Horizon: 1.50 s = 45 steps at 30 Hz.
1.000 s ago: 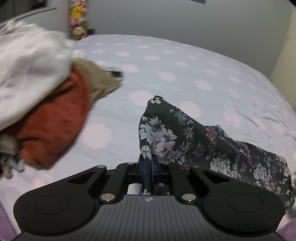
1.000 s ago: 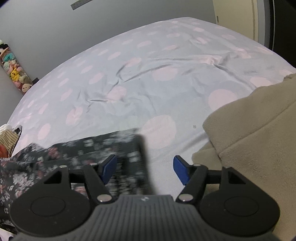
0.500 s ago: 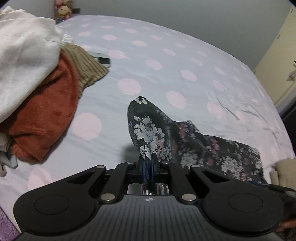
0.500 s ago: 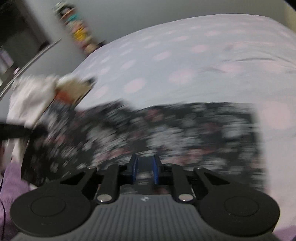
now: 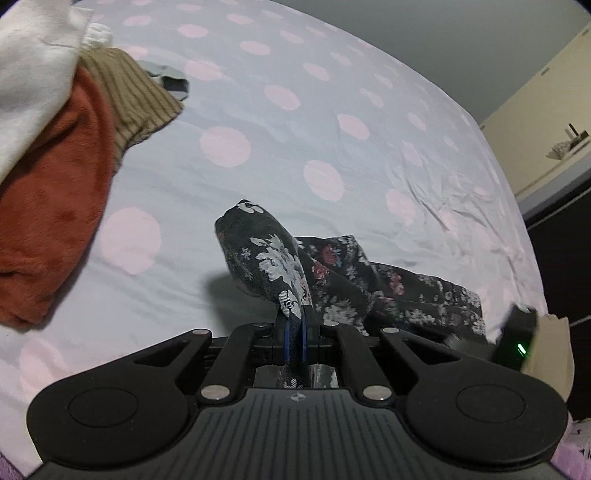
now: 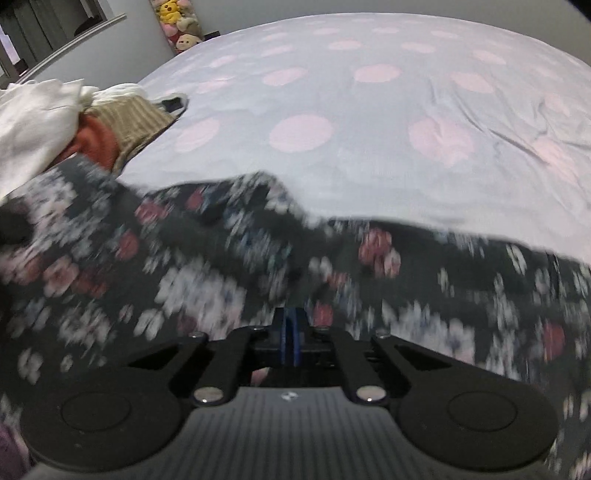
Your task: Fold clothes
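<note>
A dark floral garment (image 5: 369, 288) lies crumpled on the dotted bed sheet (image 5: 332, 129). My left gripper (image 5: 294, 332) is shut on one end of it, with cloth pinched between the blue pads and a fold standing up just past them. In the right wrist view the same garment (image 6: 184, 266) fills the lower half, blurred by motion. My right gripper (image 6: 291, 325) has its blue pads pressed together at the cloth, and folds bunch up from their tips. The right gripper's dark body shows blurred at the right edge of the left wrist view.
A pile of clothes sits at the left: white cloth (image 5: 29, 66), a rust-orange fleece (image 5: 51, 221) and a tan ribbed piece (image 5: 129, 96). Beige fleece (image 5: 554, 350) lies at the right edge. Plush toys (image 6: 181, 26) hang by the far wall. The sheet (image 6: 369, 147) stretches beyond the garment.
My right gripper swung left from beside the beige fleece onto the floral garment, and its jaws went from wide open to shut. My left gripper kept its grip and tipped further down.
</note>
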Each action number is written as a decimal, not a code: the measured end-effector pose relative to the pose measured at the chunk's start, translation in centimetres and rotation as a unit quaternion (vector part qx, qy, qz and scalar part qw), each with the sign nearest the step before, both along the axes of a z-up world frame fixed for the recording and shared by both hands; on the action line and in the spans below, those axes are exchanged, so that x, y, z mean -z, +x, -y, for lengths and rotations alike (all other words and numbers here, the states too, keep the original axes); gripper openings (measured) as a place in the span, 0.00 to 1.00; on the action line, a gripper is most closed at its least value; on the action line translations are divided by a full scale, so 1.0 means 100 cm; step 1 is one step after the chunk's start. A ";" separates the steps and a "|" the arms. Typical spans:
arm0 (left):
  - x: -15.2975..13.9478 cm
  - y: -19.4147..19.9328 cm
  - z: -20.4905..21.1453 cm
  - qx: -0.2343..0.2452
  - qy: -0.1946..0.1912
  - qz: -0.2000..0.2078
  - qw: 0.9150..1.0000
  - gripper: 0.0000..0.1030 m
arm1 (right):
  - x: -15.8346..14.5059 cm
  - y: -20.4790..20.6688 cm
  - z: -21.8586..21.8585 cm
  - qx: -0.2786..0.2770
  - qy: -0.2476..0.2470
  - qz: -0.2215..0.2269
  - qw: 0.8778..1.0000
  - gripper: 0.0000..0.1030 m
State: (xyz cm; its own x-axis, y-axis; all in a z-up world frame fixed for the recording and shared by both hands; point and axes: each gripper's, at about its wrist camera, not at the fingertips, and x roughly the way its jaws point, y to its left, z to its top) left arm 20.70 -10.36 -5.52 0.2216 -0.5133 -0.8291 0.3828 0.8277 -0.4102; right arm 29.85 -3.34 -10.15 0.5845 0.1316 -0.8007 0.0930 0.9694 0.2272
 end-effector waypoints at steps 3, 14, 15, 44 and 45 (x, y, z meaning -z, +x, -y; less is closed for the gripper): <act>-0.004 0.000 0.006 0.016 -0.015 -0.003 1.000 0.04 | 0.007 0.016 0.006 0.007 0.012 -0.004 1.000 0.00; -0.027 -0.006 0.029 0.040 -0.064 -0.007 0.997 0.04 | -0.005 -0.049 -0.006 -0.008 0.050 -0.016 0.999 0.03; -0.031 -0.009 0.032 0.044 -0.068 -0.004 0.997 0.04 | -0.004 -0.058 -0.008 -0.009 0.048 -0.018 0.999 0.03; 0.004 -0.096 0.318 0.220 0.022 -0.028 0.975 0.04 | -0.060 -0.231 0.138 0.189 0.019 0.068 0.979 0.08; 0.013 -0.096 0.325 0.219 0.028 -0.034 0.975 0.04 | -0.057 -0.230 0.139 0.188 0.023 0.069 0.980 0.08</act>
State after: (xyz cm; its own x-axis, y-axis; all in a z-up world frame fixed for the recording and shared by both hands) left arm 11.07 -42.85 -6.80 -0.0652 -0.4997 -0.8637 0.6778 0.6131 -0.4059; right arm 6.86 -17.20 -4.42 0.7014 -0.0792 -0.7084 0.4060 0.8612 0.3057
